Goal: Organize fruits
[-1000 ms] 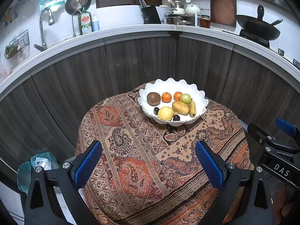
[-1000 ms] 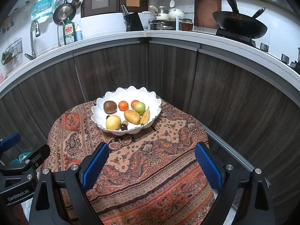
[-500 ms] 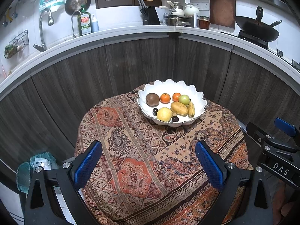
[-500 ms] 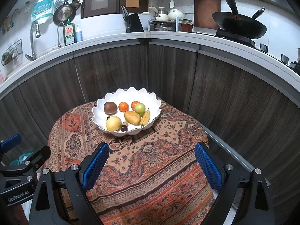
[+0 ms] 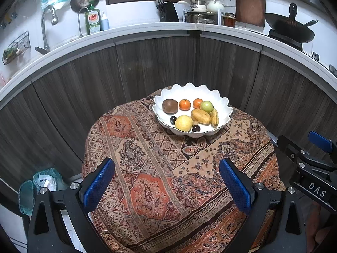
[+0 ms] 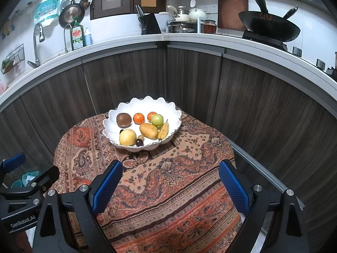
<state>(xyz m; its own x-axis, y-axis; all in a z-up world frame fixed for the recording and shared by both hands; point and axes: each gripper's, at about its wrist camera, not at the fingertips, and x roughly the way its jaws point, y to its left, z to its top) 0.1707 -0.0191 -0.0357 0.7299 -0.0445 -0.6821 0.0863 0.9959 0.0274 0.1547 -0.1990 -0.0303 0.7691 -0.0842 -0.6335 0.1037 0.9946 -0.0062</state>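
Observation:
A white scalloped bowl (image 5: 223, 105) (image 6: 126, 109) stands at the far side of a small table draped in a patterned cloth (image 5: 147, 181) (image 6: 168, 189). In it lie a brown kiwi (image 5: 170, 106), two oranges (image 5: 184, 104), a green apple (image 5: 206, 106), a mango (image 5: 200, 116), a small banana (image 5: 214, 117), a yellow lemon (image 5: 183, 123) and dark plums (image 5: 196, 128). My left gripper (image 5: 167, 181) hovers open over the near part of the table, nothing between its fingers. My right gripper (image 6: 170, 183) is open too, held well short of the bowl.
Dark wood cabinets under a white counter (image 5: 147, 29) curve close behind the table. On the counter are a faucet (image 5: 45, 29), a dish soap bottle (image 5: 92, 21), a knife block (image 5: 168, 12), pots and a wok (image 5: 290, 29). A bagged bin (image 5: 42, 185) sits low left.
Both grippers have drifted slightly, so the bowl sits a touch higher and more leftward in each view. The fruits have not moved and both grippers stay open.

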